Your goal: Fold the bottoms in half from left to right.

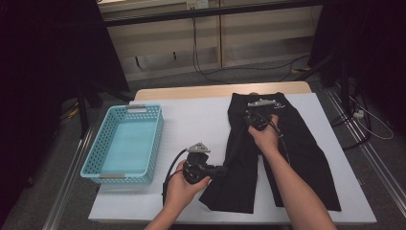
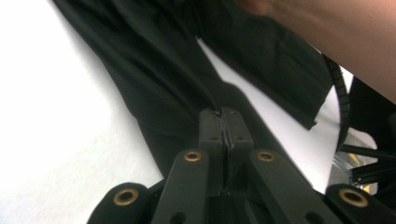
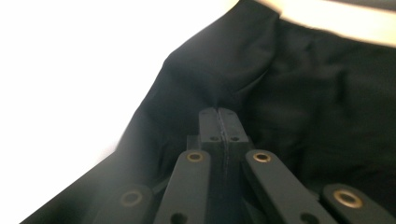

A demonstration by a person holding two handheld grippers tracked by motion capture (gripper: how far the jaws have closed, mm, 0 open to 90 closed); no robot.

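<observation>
Black trousers (image 1: 282,153) lie flat on the white table (image 1: 201,124), right of the turquoise basket (image 1: 125,143). Your left gripper (image 2: 225,122) is pinched onto the left leg's fabric and your right gripper (image 3: 218,116) onto cloth near the waist (both sets of jaws fully together). Lift both evenly so the fold stays straight. Count: one pair of trousers, one basket, two grippers.

left gripper (image 1: 221,168): near, jaws pressed together, pointing right.
right gripper (image 1: 255,106): far, jaws together, forearm reaching away from the person.
</observation>
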